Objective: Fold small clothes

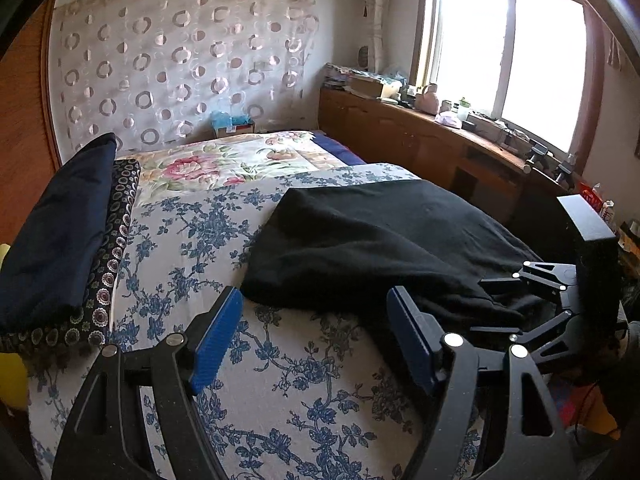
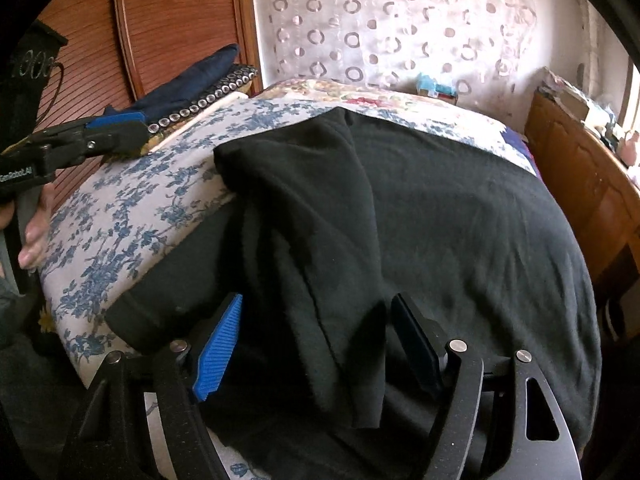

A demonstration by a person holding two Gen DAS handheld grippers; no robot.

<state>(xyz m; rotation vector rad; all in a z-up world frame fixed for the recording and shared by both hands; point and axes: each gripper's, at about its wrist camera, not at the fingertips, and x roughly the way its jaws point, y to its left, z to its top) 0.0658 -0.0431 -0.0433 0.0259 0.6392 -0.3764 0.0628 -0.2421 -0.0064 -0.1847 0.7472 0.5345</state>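
Observation:
A black garment (image 1: 376,240) lies spread on the blue-flowered bed sheet (image 1: 280,380); it also fills the right wrist view (image 2: 440,220), with one part folded over its middle. My left gripper (image 1: 316,332) is open and empty, hovering over the sheet just left of the garment's near edge. My right gripper (image 2: 316,340) is open, its jaws on either side of the folded strip of black cloth at the near edge. The right gripper also shows at the right of the left wrist view (image 1: 532,304), and the left gripper shows at the left of the right wrist view (image 2: 116,128).
A stack of folded dark clothes (image 1: 60,232) lies at the bed's left edge. A floral quilt (image 1: 224,164) covers the far bed. A wooden cabinet (image 1: 440,140) with clutter runs under the window on the right. A wooden wardrobe (image 2: 168,20) stands to the left.

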